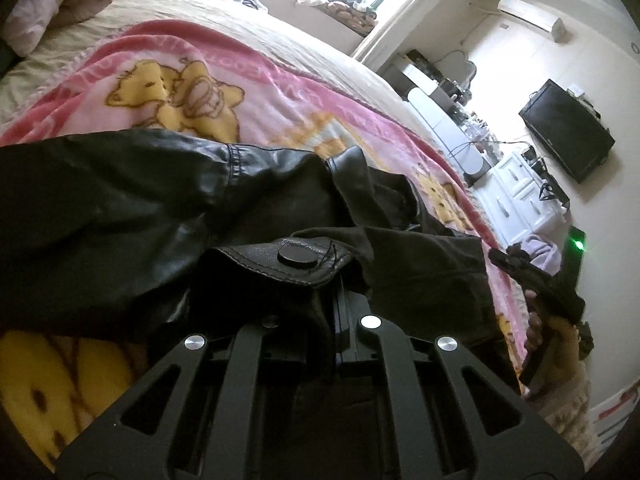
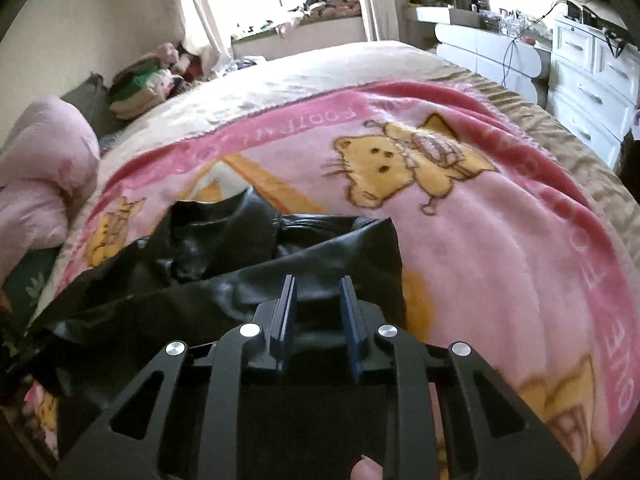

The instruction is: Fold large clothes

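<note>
From the left wrist view I saw my left tool (image 1: pixel 340 300) closed tight on the black leather jacket (image 1: pixel 120 208), its fingers pressed together with a snap-buttoned tab (image 1: pixel 296 258) of the garment bunched over them. The jacket lay crumpled across the pink cartoon-bear blanket (image 1: pixel 256 92) that covered the bed (image 1: pixel 280 36), and most of its bulk spread away to the left of the tool. At the right edge of that view the other handheld rig showed, dark and blurred, beyond the blanket's edge. In the right wrist view my right tool (image 2: pixel 316 304) stood with its two blue-padded fingers (image 2: pixel 286 304) parted and nothing between them, poised just over the near edge of the jacket; I could not tell whether the tips touched the leather. There the jacket ran off to the left in a wrinkled heap, while the blanket to the right lay bare around a yellow bear (image 2: pixel 384 168). A pink quilt (image 2: pixel 44 176) was piled at the bed's left side, and white drawers (image 2: pixel 592 92) stood beyond it on the right.
</note>
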Demonstrator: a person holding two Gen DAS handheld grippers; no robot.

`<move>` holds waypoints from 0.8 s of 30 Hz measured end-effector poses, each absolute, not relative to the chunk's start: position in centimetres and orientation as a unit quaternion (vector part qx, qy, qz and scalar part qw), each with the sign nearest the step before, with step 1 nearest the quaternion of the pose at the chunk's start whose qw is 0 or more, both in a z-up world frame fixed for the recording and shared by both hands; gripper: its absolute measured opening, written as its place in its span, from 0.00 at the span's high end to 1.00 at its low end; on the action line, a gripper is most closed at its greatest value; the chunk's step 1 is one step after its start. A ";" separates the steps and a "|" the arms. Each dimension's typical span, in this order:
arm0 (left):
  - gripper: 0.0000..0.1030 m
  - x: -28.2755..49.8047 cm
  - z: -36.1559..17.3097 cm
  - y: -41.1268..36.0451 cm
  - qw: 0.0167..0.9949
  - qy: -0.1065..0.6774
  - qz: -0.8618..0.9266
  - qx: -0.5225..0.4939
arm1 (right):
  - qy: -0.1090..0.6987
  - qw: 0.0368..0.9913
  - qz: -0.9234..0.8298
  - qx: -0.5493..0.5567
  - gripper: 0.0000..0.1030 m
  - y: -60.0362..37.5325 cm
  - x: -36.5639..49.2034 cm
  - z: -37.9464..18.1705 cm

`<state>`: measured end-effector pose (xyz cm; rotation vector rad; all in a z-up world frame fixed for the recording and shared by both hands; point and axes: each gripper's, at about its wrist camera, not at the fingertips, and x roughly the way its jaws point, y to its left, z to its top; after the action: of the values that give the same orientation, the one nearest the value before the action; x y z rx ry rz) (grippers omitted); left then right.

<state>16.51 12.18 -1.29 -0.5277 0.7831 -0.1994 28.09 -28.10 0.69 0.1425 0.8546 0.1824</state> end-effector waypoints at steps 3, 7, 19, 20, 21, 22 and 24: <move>0.98 16.6 -1.9 12.0 0.887 0.386 -0.083 -0.239 | 0.442 0.895 0.047 0.046 0.82 -28.3 30.6 -1.7; 0.94 17.2 -3.6 11.9 0.880 0.406 -0.081 -0.234 | 0.465 0.884 0.018 0.034 0.84 -29.5 31.9 -4.5; 0.64 15.7 -2.3 13.3 0.884 0.397 -0.047 -0.241 | 0.431 0.896 0.090 0.056 0.63 -29.3 28.1 -1.2; 0.62 15.5 -1.8 13.5 0.887 0.393 -0.041 -0.238 | 0.426 0.897 0.104 0.052 0.62 -28.8 26.9 -0.6; 0.61 15.0 -1.0 13.7 0.892 0.385 -0.034 -0.234 | 0.423 0.898 0.112 0.048 0.58 -28.4 26.3 -0.3; 0.61 14.5 -0.5 13.8 0.895 0.380 -0.029 -0.231 | 0.417 0.899 0.127 0.041 0.56 -27.8 25.1 0.1; 0.61 13.7 0.8 13.4 0.901 0.371 -0.027 -0.225 | 0.411 0.899 0.144 0.032 0.54 -27.1 23.6 0.5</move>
<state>13.74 13.44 0.80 -0.4645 0.7683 -0.0566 23.61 -27.06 0.53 0.0654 0.8515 0.2981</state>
